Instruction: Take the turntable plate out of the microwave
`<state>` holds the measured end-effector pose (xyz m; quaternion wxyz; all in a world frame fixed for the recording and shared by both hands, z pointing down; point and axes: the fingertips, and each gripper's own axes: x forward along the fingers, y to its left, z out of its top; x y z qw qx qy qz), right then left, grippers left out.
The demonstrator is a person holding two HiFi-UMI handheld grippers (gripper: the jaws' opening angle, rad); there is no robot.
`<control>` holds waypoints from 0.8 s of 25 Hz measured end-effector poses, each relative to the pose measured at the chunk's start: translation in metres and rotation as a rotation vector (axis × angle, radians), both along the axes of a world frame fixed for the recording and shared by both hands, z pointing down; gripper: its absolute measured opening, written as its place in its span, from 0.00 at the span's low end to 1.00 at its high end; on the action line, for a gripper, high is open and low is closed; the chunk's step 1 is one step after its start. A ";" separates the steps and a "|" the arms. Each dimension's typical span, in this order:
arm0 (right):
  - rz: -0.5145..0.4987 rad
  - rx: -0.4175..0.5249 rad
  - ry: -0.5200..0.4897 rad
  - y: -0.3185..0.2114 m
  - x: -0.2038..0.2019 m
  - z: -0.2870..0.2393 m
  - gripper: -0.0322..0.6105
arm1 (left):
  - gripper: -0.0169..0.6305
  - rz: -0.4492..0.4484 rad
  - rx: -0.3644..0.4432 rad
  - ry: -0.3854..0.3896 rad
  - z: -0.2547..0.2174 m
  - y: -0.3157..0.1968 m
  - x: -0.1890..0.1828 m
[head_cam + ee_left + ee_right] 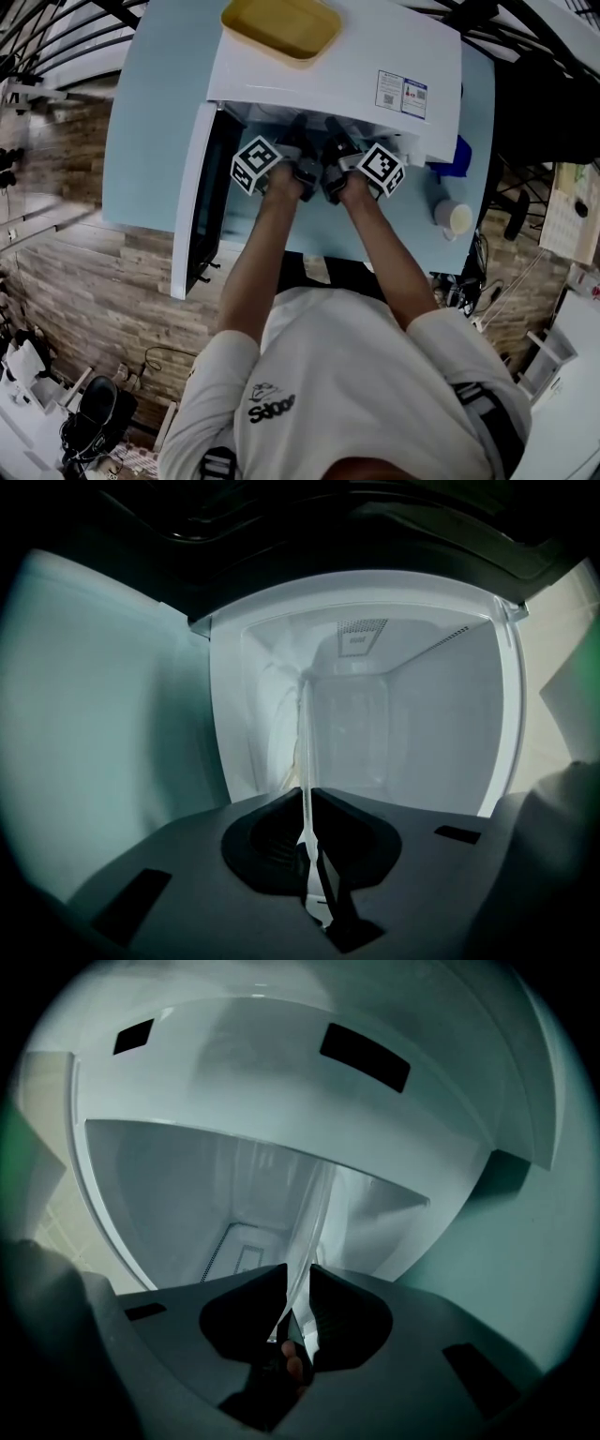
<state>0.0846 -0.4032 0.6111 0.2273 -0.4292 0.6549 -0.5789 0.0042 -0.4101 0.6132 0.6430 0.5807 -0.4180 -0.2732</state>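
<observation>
The glass turntable plate point(305, 742) shows edge-on as a thin clear line running into the white microwave cavity point(403, 724). My left gripper point(306, 794) is shut on its near rim. In the right gripper view the same plate point(314, 1222) runs between the dark jaws of my right gripper point(298, 1274), which is shut on it too. From the head view both grippers, left point(302, 131) and right point(330, 131), reach side by side into the mouth of the microwave point(328, 66); the plate itself is hidden there.
The microwave door point(192, 197) stands swung open at the left, over the light blue table point(159, 112). A yellow tray point(281, 25) lies on top of the microwave. A white cup point(454, 217) and a blue object point(459, 155) sit to its right.
</observation>
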 end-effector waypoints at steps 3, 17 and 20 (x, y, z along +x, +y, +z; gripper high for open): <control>0.004 -0.006 -0.021 0.002 0.001 -0.003 0.14 | 0.09 0.013 0.007 -0.005 -0.004 0.005 0.000; -0.021 -0.057 -0.082 0.045 -0.001 0.000 0.12 | 0.09 0.044 0.014 -0.026 -0.003 0.052 -0.002; -0.023 -0.032 -0.106 0.054 -0.004 -0.007 0.11 | 0.09 0.044 0.053 -0.023 -0.009 0.059 -0.005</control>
